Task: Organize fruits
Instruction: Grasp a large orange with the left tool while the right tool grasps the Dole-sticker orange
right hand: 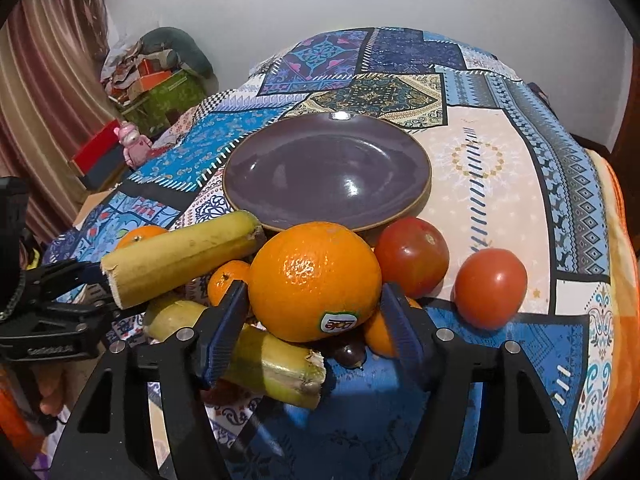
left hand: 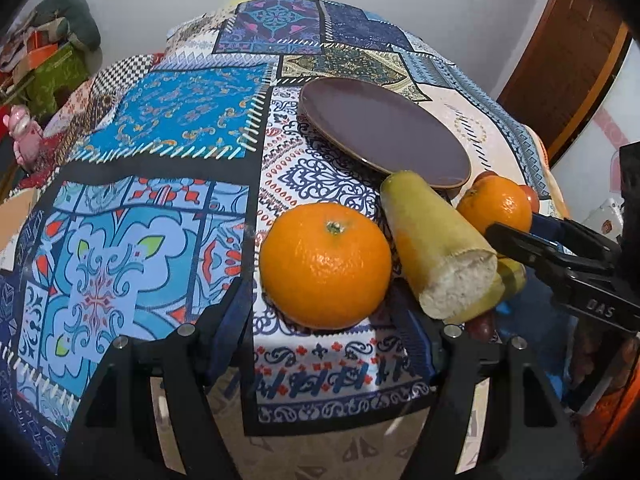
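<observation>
Two tomatoes [right hand: 490, 288] right | orange [right hand: 316, 280] between right jaws | plate [right hand: 280, 184] bare

Four oranges [right hand: 315, 280], two tomatoes [right hand: 490, 288], one plate [right hand: 326, 170]

1. My left gripper [left hand: 324, 304] points forward and down. Its two black fingers [left hand: 224, 332] rise from 7 and 5 o'clock of its own view.
2. Its jaws stand apart around a small orange [left hand: 326, 266], with a sliver of gap on each side; nothing is gripped.
3. My right gripper [right hand: 314, 300] is angled down too, its blue ribbed pads [right hand: 224, 332] lying against both flanks of a stickered orange [right hand: 316, 280].
4. From the left wrist, the right gripper enters at 3 o'clock, tips aimed toward 10.
5. From the right wrist, the left gripper sits at 9 o'clock, tips aimed toward 3.
</observation>
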Motion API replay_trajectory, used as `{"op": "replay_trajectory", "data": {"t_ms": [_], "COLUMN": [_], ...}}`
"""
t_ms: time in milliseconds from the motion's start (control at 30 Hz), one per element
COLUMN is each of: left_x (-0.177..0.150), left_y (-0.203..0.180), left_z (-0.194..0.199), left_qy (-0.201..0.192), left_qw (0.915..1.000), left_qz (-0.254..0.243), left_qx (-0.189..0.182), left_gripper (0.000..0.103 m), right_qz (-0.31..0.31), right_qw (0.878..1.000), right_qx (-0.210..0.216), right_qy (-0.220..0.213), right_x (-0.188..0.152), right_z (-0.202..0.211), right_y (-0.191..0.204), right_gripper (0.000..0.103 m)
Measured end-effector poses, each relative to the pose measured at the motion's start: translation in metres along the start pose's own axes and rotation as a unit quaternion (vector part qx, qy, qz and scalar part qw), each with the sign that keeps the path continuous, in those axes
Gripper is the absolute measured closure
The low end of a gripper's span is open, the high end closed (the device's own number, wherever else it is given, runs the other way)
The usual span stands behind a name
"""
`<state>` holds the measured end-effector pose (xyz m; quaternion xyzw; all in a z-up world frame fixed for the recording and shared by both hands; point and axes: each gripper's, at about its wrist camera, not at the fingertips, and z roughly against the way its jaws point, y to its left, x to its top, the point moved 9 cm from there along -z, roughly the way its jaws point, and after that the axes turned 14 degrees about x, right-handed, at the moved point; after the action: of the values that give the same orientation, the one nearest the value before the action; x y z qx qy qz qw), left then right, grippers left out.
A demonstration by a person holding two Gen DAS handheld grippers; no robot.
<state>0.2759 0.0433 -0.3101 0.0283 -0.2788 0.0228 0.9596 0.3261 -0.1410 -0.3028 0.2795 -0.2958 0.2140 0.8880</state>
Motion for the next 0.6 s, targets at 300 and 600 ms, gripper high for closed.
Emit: {"op": "replay_trajectory", "data": {"t_ms": [300, 600], "left_x": [0.004, 0.0], "left_y": [-0.003, 0.026], "left_z": [0.0, 0.022], "left_qy": [-0.012, -0.028], "left_qw": [0.9999, 0.9991], "left_qz": [-0.006, 0.002], "left_qx": [0.001, 0.031], "left_gripper": [0.039, 0.04], "right_qz": [-0.003, 0.014], "right_qw": [1.0, 1.0], "right_qx": [0.0, 0.006], "right_qy": [-0.009, -0.001], "right_x": [0.002, 0.013], "right_z": [0.012, 0.02], "right_y": [0.003, 0.009], "right_gripper": [0.046, 0.07]}}
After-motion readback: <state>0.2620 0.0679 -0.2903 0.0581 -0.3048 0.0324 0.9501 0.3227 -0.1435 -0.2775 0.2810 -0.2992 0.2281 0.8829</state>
